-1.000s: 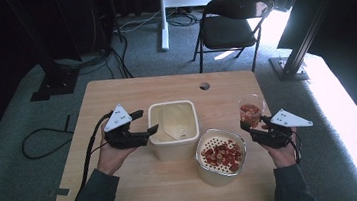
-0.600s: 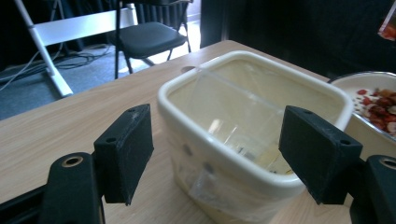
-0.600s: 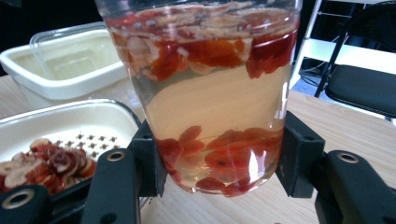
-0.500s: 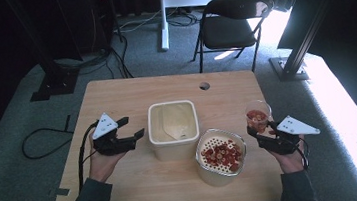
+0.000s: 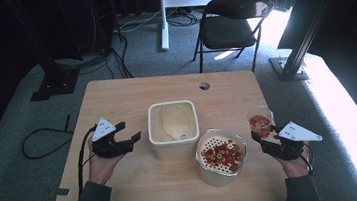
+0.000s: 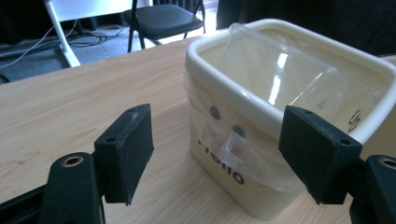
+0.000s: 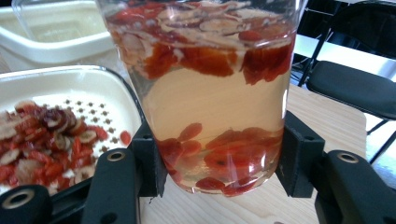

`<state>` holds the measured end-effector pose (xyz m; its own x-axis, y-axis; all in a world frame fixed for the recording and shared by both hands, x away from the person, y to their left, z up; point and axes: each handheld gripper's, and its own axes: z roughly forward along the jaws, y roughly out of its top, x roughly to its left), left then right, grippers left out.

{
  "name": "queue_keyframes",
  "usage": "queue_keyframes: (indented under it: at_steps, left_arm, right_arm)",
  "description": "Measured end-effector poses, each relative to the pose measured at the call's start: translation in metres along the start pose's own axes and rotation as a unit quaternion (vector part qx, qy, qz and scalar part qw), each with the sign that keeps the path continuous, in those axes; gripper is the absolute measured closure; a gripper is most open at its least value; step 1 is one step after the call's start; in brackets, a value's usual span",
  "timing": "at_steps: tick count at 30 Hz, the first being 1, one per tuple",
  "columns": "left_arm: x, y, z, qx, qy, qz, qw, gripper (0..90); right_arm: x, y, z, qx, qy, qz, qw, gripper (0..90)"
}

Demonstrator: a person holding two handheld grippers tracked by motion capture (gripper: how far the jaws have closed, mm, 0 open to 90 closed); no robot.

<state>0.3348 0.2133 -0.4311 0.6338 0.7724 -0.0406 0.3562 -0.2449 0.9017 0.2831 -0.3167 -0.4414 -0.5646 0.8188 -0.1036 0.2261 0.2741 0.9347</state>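
- The right gripper [image 5: 263, 141] clamps a cup [image 7: 205, 93] of liquid and red fruit at the table's [image 5: 117, 107] right edge, beside the strainer [image 5: 221, 154].
- The cup stands upright, long axis vertical; it seems to rest on the wood.
- Lift level and tip slowly over the strainer.
- The left gripper [image 6: 224, 154] gapes empty beside the bin [image 6: 299, 93].

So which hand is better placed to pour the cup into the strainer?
Right. The right gripper already clamps the cup beside the strainer; the left gripper is open, by the bin.
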Motion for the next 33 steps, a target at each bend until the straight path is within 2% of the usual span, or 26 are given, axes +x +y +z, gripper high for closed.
queue_keyframes:
  at_steps: [12, 19, 24, 27, 31, 33]
  left_arm:
    - [0.004, -0.011, 0.007, 0.007, -0.003, -0.016, 0.9998, 26.8]
    - [0.004, -0.015, 0.009, 0.01, -0.004, -0.02, 0.9997, 26.8]
    - [0.004, -0.018, 0.011, 0.011, -0.005, -0.024, 0.9996, 26.8]
    - [0.004, -0.019, 0.011, 0.012, -0.005, -0.024, 0.9996, 26.9]
    - [0.004, -0.019, 0.012, 0.011, -0.005, -0.027, 0.9996, 26.8]
    - [0.005, -0.02, 0.012, 0.011, -0.005, -0.027, 0.9996, 26.9]
  right_arm:
    - [0.01, -0.001, -0.003, 0.024, -0.02, -0.054, 0.9981, 44.3]
    - [0.019, 0.001, -0.003, 0.047, -0.04, -0.104, 0.9926, 44.3]
    - [0.025, 0.003, -0.003, 0.068, -0.054, -0.149, 0.9851, 44.4]
    - [0.028, 0.003, -0.003, 0.075, -0.06, -0.165, 0.9817, 44.5]
    - [0.034, 0.004, -0.003, 0.09, -0.071, -0.203, 0.9725, 44.6]
    - [0.037, 0.004, -0.002, 0.096, -0.081, -0.224, 0.9663, 44.7]
